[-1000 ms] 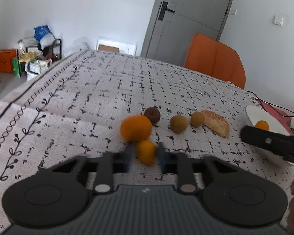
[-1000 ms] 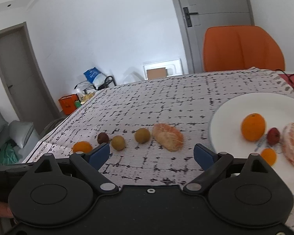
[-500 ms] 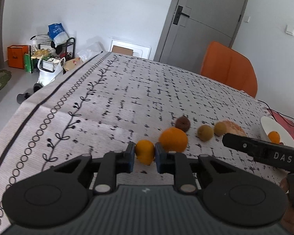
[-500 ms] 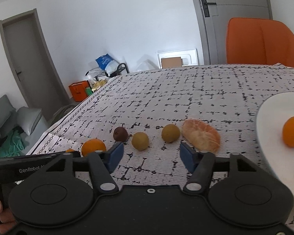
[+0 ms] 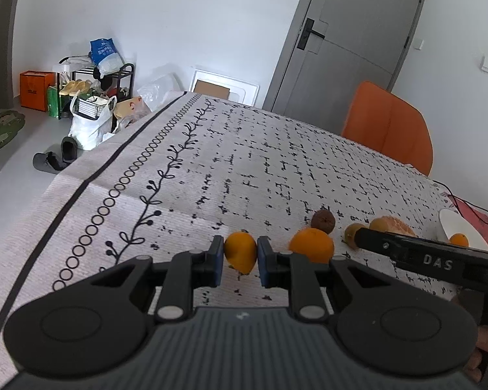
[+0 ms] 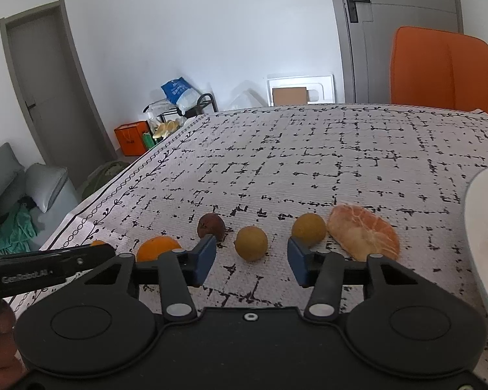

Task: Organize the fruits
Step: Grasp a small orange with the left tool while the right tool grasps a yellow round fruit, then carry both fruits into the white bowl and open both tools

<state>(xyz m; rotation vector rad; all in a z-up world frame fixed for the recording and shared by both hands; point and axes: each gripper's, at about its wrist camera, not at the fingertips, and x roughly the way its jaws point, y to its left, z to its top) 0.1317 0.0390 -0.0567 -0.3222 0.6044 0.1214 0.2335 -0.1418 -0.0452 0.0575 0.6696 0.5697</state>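
My left gripper (image 5: 240, 261) is shut on a small orange fruit (image 5: 240, 253), low over the tablecloth at the left end of a row of fruit. Beside it lie a bigger orange (image 5: 311, 245), a dark brown fruit (image 5: 323, 221) and a yellow-brown fruit (image 5: 351, 239). My right gripper (image 6: 251, 260) is open and empty, its fingers on either side of a yellow-brown fruit (image 6: 251, 243). Around it lie the dark fruit (image 6: 211, 225), the orange (image 6: 157, 247), a second yellow-brown fruit (image 6: 309, 229) and a peeled citrus (image 6: 362, 235).
A white plate (image 6: 481, 227) with an orange on it sits at the table's right; it also shows in the left wrist view (image 5: 452, 227). An orange chair (image 6: 445, 68) stands behind the table. The table's left edge (image 5: 65, 201) drops to the floor.
My left gripper closed on the small orange fruit and carried it left of the big orange. My right gripper swung left from the plate to the yellow-brown fruit and narrowed its opening.
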